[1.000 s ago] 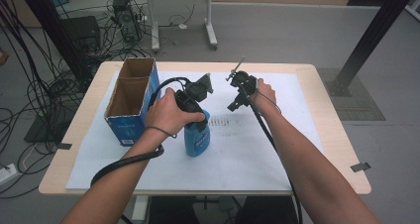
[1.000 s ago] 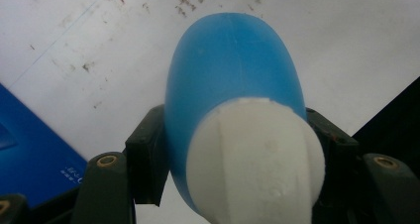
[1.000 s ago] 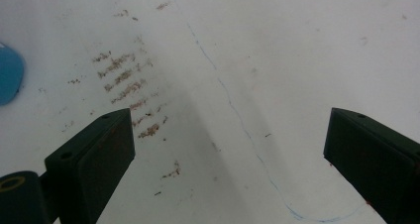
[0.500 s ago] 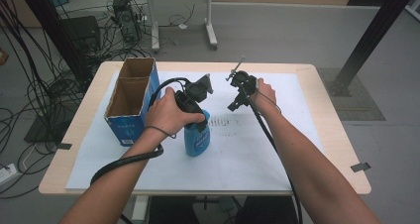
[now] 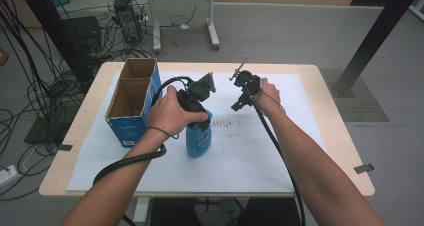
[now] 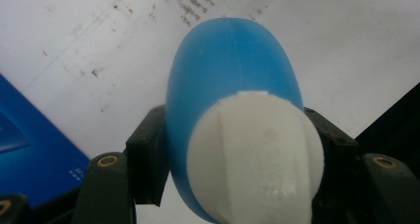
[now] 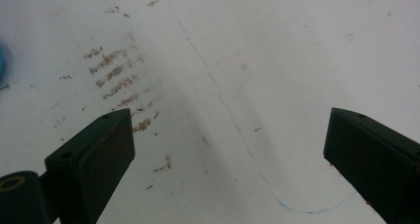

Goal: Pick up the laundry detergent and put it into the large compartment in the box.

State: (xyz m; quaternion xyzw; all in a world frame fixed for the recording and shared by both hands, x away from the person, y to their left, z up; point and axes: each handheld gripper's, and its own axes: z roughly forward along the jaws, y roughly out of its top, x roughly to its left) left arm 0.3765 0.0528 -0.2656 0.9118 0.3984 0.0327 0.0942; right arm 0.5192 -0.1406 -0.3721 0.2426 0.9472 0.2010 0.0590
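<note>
You had the left claw point(image 5: 199, 117) clamped on the neck of the blue bottle point(image 5: 198, 138), just under its white cap point(image 6: 255, 157), with the bottle standing upright on the white sheet point(image 5: 260, 151) of the tabletop, just beside the open cardboard box point(image 5: 131, 102). Your right claw point(image 5: 242, 97) hung wide and empty over the sheet, well apart from the bottle. That looked like the grasp step done; next you likely needed a straight lift, then a carry over the box's open top

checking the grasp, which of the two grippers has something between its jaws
The left gripper: its jaws clamp the blue bottle just under its white cap. The right gripper has its jaws wide apart over the white paper.
</note>
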